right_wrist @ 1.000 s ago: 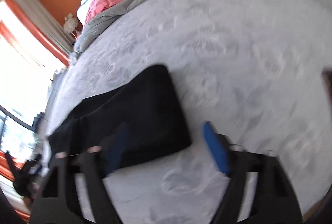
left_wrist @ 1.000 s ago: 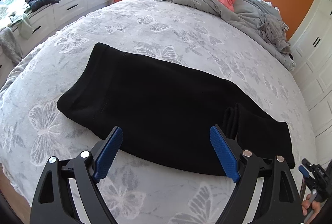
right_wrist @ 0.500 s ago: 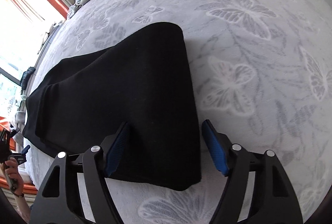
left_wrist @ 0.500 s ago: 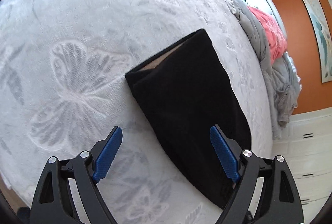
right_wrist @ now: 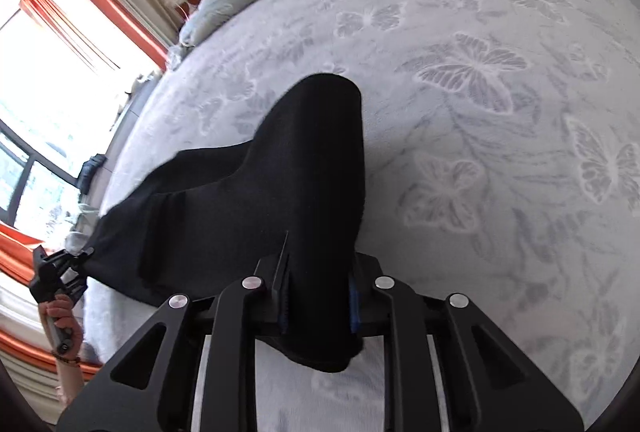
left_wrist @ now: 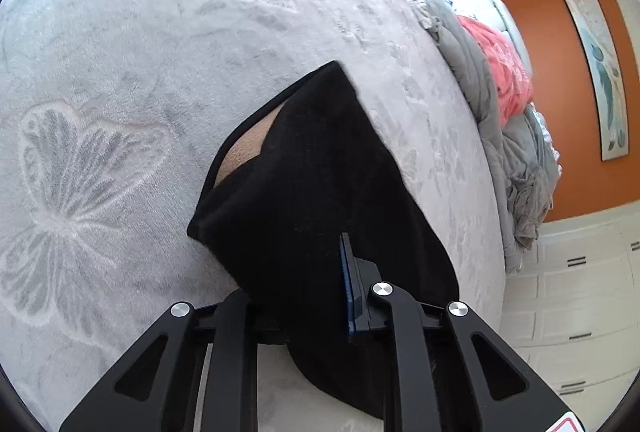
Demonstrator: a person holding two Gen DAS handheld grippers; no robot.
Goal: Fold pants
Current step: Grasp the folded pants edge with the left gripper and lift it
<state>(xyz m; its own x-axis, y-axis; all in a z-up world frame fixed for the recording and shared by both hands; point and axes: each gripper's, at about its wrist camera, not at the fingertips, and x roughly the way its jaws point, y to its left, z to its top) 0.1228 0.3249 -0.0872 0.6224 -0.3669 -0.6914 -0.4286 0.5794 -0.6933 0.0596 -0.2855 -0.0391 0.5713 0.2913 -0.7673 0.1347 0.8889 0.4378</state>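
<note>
Both grippers are locked onto the black pants (left_wrist: 316, 192) right now, one at each end. In the left wrist view, the left gripper (left_wrist: 296, 296) sits at the bottom centre of the frame with its fingers pinched together on the near edge of the cloth; only the blue pad (left_wrist: 347, 288) of 1 finger shows, the other is buried under fabric. The waistband end gapes at mid-frame, showing a tan lining (left_wrist: 240, 156).

Over in the right wrist view, the right gripper (right_wrist: 318, 296) is clamped the same way at the bottom centre, blue pads either side of a bunched leg end. The pants (right_wrist: 280, 188) stretch from there toward the lower left, lying on the grey butterfly bedspread (right_wrist: 500, 112).

Why 2 end grips? My read: holding both ends lets the person lift and bring 1 end over the other without the cloth sagging.

What's hard to see: the left gripper (right_wrist: 60, 268) appears small at the left edge, its fingers too tiny to judge there. How many layers each clamp has caught, I can't tell. The bed's near edge is cut off by the gripper frames.
</note>
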